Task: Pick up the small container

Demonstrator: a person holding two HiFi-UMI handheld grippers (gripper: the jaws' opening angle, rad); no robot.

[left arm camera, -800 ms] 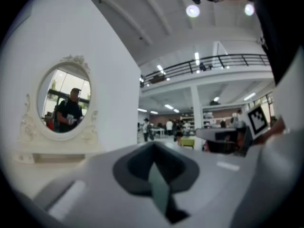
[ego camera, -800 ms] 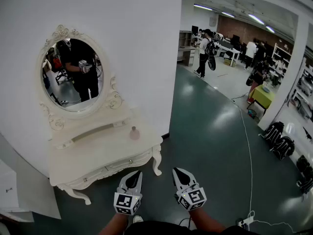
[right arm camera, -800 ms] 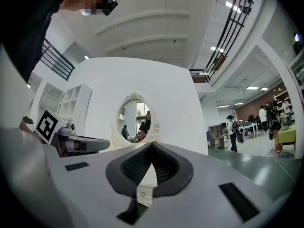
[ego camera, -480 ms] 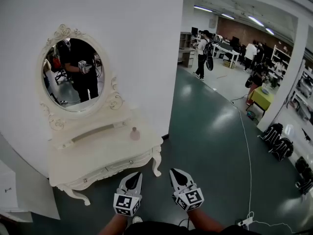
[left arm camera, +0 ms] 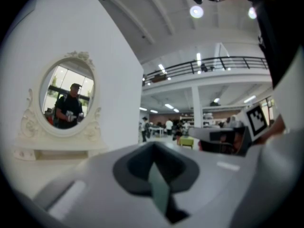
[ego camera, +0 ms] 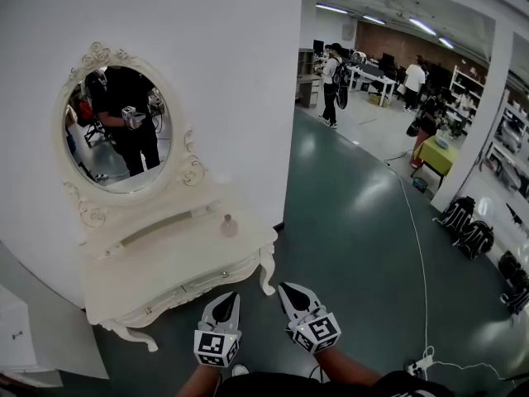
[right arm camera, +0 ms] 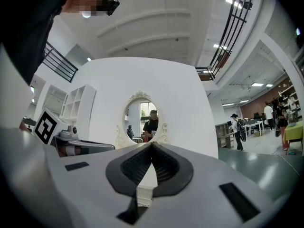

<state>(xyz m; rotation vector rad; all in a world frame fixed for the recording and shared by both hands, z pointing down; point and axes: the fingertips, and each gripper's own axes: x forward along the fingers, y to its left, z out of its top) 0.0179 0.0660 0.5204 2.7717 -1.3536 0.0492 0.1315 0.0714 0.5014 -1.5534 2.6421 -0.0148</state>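
Observation:
The small container, a pinkish bottle with a stopper, stands near the right end of a white dressing table under an oval mirror. My left gripper and right gripper hang side by side in front of the table, over the floor and well short of the container. Both are shut with nothing between the tips. The left gripper view has shut jaws and the mirror off to the left. In the right gripper view the tips meet just below the mirror. Neither gripper view has the container in sight.
A white wall stands behind the table. A white cabinet sits at the far left. Green floor stretches right, with a cable, a power strip, bags and several people at desks in the distance.
The head view has shifted slightly, so the table sits a little lower and to the left. My right gripper has drifted left and turned toward the table. The left gripper has barely moved.

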